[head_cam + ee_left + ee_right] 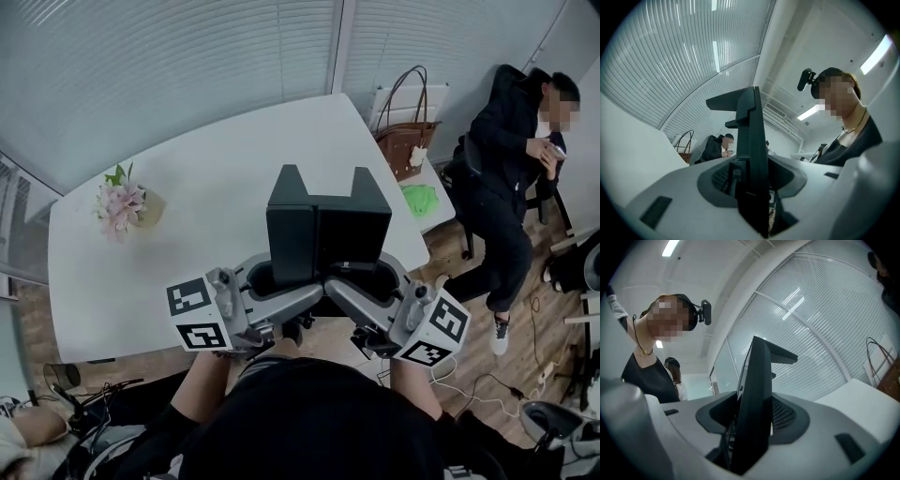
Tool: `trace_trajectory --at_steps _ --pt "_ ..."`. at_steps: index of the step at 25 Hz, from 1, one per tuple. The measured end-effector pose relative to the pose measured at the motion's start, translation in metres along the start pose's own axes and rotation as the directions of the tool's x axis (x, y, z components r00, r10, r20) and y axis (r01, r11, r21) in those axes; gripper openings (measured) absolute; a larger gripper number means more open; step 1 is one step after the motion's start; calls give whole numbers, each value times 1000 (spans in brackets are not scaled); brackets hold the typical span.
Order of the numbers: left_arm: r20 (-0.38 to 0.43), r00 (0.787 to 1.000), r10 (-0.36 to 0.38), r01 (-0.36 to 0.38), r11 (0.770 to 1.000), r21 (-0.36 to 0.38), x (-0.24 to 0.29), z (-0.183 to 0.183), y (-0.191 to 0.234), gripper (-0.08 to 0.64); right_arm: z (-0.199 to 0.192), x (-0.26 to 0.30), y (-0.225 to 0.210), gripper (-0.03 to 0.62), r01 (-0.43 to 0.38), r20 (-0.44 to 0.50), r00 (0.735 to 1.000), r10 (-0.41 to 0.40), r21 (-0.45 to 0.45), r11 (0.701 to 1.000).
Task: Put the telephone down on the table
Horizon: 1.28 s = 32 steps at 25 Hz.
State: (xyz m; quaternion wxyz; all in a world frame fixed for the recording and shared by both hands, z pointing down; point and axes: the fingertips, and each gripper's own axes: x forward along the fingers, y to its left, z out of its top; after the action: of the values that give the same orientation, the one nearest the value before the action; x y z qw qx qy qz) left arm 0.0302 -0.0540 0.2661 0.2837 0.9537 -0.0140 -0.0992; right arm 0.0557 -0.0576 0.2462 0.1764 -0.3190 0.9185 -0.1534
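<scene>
A black telephone [328, 230] with two upright prongs hangs just above the near edge of the white table [206, 187]. My left gripper [281, 279] grips its left side and my right gripper [364, 279] its right side, both shut on it low down. In the left gripper view the telephone [752, 150] stands edge-on between the grey jaws of the left gripper [754, 190]. The right gripper view shows the telephone [757, 394] the same way, wedged in the right gripper [749, 430]. The telephone's underside is hidden.
A bunch of pink flowers [122, 204] lies on the table's left part. Past the table's right edge are a brown handbag [408, 141], a green thing [419, 199] and a seated person [516, 159]. Cables [487, 380] trail over the floor. Window blinds run behind the table.
</scene>
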Motion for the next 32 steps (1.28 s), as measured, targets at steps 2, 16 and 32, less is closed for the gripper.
trace_trajectory --at_steps 2,16,32 --pt "-1 1000 -8 8 1000 -3 1 7 8 190 3 7 -7 210 7 3 1000 -7 -3 1000" --pt "-3 1000 -18 18 999 -35 6 36 61 190 10 44 -54 210 34 5 999 -34 12 999" --pt "-29 999 -42 40 997 -67 3 43 95 190 2 64 -83 210 86 -2 996 -86 34 996"
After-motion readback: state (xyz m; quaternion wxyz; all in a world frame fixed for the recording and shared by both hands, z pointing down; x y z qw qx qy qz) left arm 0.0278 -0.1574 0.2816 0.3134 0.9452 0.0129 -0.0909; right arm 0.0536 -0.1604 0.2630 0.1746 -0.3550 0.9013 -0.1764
